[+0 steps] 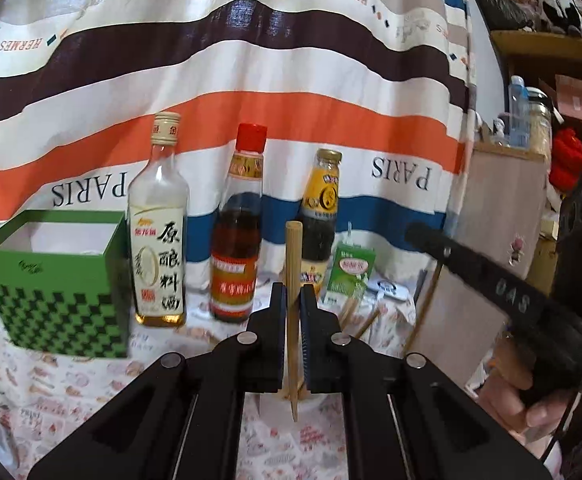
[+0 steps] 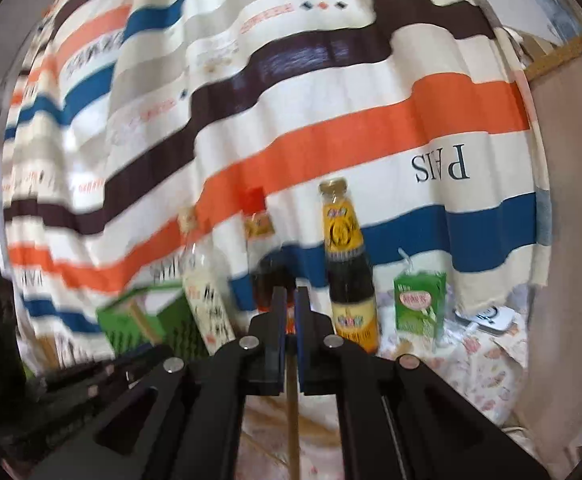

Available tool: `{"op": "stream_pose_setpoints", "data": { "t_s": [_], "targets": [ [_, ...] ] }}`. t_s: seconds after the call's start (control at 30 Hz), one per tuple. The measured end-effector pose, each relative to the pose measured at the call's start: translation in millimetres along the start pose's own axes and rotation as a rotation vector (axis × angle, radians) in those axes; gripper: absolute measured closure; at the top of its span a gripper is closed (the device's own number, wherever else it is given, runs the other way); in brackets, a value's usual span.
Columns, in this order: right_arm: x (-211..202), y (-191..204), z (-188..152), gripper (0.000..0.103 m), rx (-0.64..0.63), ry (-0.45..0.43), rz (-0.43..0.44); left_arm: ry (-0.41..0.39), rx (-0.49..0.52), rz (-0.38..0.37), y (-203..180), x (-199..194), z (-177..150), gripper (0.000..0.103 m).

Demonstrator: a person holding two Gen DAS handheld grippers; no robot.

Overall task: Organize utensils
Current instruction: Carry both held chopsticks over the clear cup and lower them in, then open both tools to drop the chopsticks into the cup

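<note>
My left gripper [image 1: 293,292] is shut on a wooden chopstick [image 1: 292,256] that stands upright between the pads, its thick end up and its tip low over the table. A second stick end crosses it at the bottom. In the right wrist view my right gripper [image 2: 289,296] is shut on another chopstick [image 2: 293,420] that hangs straight down below the jaws. That gripper [image 1: 419,234] also shows at the right of the left wrist view, in a person's hand [image 1: 507,396]. A green checked box [image 1: 57,276] with an open top stands at the left. Loose chopsticks [image 1: 365,322] lie by the carton.
Three sauce bottles [image 1: 159,236] [image 1: 237,236] [image 1: 319,220] stand in a row right of the box, with a green drink carton [image 1: 351,276] beside them. A striped cloth [image 1: 251,64] hangs behind. The table has a printed cover [image 1: 51,392]. Shelves [image 1: 547,48] stand at the right.
</note>
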State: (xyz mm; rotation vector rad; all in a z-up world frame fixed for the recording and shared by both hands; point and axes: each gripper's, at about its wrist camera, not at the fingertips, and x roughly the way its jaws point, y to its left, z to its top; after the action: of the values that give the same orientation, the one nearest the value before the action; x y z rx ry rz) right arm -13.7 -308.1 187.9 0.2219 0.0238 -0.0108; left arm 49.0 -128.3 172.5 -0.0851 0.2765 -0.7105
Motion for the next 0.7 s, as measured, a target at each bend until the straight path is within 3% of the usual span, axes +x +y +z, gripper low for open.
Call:
{"op": "stream_pose_setpoints", "data": {
  "t_s": [0.13, 0.33, 0.5, 0.7],
  "targets": [
    [18.2, -10.3, 16.2, 0.099, 0.049, -0.088, -0.061, -0.023, -0.023, 0.002, 7.0, 16.8, 9.4, 0.097],
    [45.4, -26.7, 10.8, 0.099, 0.051, -0.091, -0.126, -0.027, -0.026, 0.024, 17.9, 41.8, 7.2, 0.097],
    [73.5, -42.0, -17.7, 0.099, 0.038, 0.024, -0.166, 0.051, -0.025, 0.044, 25.4, 65.4, -15.6, 0.097],
    [84.5, -45.5, -44.7, 0.099, 0.003, 0.123, -0.133, 0.146, -0.026, 0.065, 26.1, 95.8, -40.3, 0.097]
  ]
}}
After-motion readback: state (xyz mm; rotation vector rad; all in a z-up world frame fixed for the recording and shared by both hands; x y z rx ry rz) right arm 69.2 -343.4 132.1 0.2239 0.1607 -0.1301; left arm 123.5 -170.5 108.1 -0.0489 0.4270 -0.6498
